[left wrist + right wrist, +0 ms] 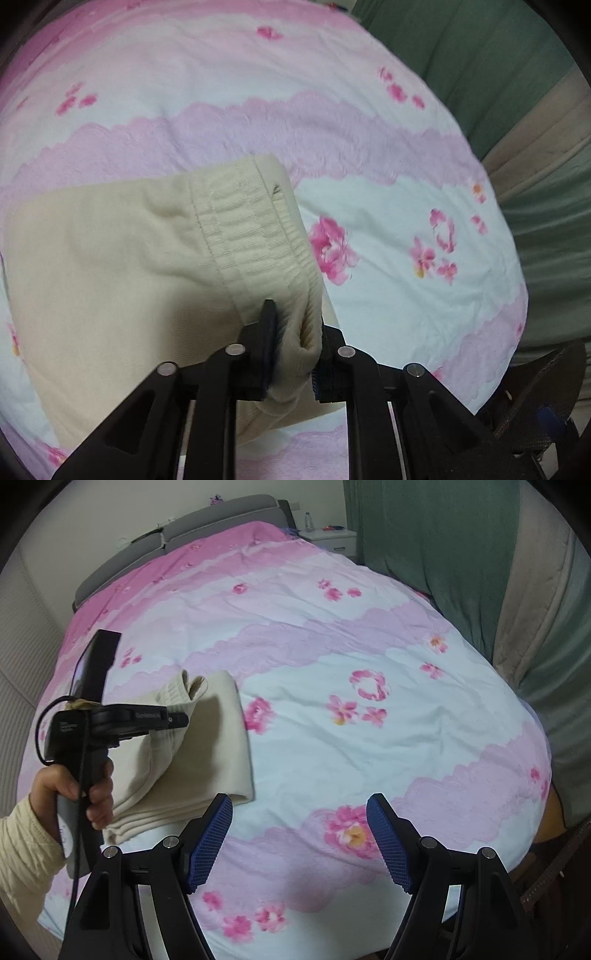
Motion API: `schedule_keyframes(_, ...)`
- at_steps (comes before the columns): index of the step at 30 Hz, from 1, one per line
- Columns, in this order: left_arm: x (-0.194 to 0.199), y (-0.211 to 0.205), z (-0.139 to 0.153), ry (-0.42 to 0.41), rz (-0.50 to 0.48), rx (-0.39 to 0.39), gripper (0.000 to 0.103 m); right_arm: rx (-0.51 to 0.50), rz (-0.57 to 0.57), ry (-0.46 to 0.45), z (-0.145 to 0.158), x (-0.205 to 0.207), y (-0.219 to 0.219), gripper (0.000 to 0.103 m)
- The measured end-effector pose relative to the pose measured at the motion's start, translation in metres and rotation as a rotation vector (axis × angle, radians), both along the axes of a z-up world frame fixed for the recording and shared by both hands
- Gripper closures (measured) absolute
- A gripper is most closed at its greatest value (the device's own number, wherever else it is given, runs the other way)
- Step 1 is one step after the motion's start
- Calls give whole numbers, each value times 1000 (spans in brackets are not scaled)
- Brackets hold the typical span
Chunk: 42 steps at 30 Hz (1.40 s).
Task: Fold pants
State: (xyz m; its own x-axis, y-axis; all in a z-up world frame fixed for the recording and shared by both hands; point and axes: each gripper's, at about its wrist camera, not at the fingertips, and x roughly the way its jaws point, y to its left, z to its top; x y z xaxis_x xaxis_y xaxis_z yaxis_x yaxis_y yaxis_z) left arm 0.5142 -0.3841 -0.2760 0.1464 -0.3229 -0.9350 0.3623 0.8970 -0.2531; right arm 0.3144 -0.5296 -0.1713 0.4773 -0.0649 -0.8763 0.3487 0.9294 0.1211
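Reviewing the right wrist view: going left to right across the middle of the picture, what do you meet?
Left hand holding the left gripper → cream pants folded on the bed → pink flower ring print on the quilt → green curtain at the right edge.

Pants (122,240) are plain cream with a ribbed waistband, bedspread (332,657) is white with wavy pink bands and pink flowers, some with yellow centres. Curtain (436,535) is green, headboard (207,520) grey, gripper pads (212,843) blue and dotted.
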Motion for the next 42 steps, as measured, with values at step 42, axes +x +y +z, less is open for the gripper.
schedule_keyframes(42,30,104,-16,-53,109,362,28,411,261,130,-162,209,45,61)
